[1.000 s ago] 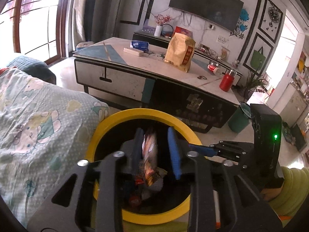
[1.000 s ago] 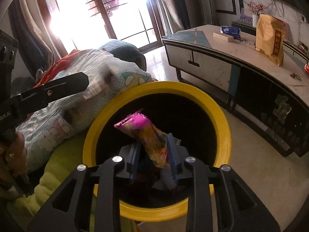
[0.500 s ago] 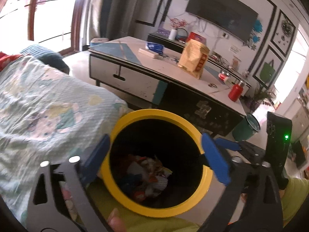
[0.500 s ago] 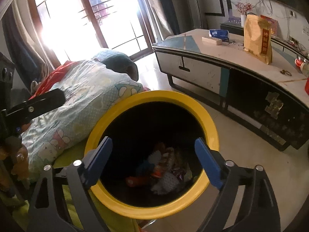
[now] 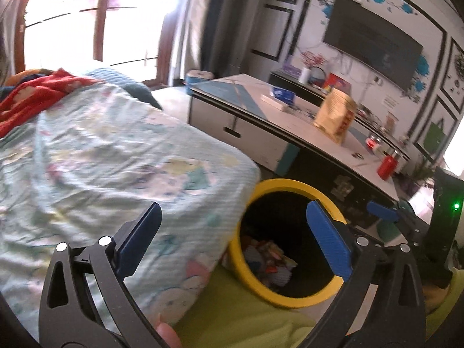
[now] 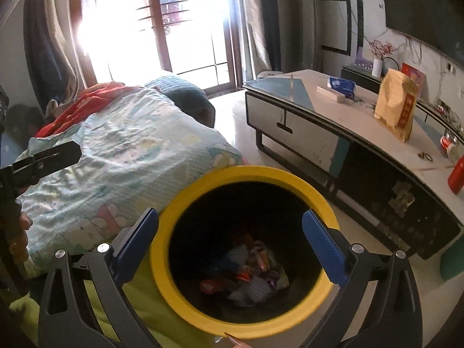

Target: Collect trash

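Observation:
A black bin with a yellow rim [image 6: 185, 197] stands beside the bed, with several crumpled snack wrappers [image 6: 255, 269] lying at its bottom. It also shows in the left wrist view [image 5: 293, 300], wrappers [image 5: 269, 258] inside. My right gripper [image 6: 230, 232] is open and empty, held over the bin mouth. My left gripper [image 5: 232, 226] is open and empty, above the bed edge just left of the bin. The other gripper shows at the right edge of the left wrist view [image 5: 382, 211].
A bed with a pale cartoon-print quilt [image 5: 101, 159] lies left of the bin, with a red cloth [image 6: 87, 101] further back. A low TV cabinet [image 6: 333, 133] with a yellow bag [image 6: 395, 110] and a red bottle [image 6: 456, 177] stands behind. A green bin [image 6: 452, 264] sits right.
Both grippers opened and let their wrappers drop into the bin. The left gripper then swung left toward the bed; the right one pulled back a little.

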{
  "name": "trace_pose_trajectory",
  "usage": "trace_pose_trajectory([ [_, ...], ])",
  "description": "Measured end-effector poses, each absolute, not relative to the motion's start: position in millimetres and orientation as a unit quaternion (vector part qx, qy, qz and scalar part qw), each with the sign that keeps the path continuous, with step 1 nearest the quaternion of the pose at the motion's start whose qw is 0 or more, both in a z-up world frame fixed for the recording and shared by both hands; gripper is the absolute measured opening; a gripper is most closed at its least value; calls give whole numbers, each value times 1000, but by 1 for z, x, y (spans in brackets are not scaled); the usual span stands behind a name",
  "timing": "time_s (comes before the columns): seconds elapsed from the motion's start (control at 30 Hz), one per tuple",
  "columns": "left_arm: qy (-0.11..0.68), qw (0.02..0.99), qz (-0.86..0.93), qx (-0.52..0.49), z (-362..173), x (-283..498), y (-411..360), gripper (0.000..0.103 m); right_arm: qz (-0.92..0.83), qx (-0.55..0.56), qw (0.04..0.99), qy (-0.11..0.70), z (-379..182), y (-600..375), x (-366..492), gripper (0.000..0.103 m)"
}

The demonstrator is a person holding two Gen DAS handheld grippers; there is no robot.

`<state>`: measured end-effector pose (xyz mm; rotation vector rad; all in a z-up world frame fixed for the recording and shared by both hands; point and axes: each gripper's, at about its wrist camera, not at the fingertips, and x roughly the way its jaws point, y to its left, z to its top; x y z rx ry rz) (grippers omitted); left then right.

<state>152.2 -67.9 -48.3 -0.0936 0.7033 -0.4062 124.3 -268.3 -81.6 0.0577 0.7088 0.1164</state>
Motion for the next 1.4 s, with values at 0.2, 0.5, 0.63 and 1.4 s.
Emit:
trace_pose_trajectory([
  [0.2, 325, 931, -154, -60, -36, 142, -25, 92, 59, -2, 938, 340, -68, -227, 128, 97],
  [0.5, 294, 950, -83, -58, -21, 120, 24, 92, 57, -10, 952, 301, -46, -179, 130, 97],
  [0.63, 267, 960, -66, -49, -15, 105, 34, 92, 49, -2, 967, 249, -32, -170, 118, 97],
  [1.4, 160, 985, -54, -42, -28, 62, 36, 92, 14, 3, 999, 50, -33, -169, 56, 97],
])
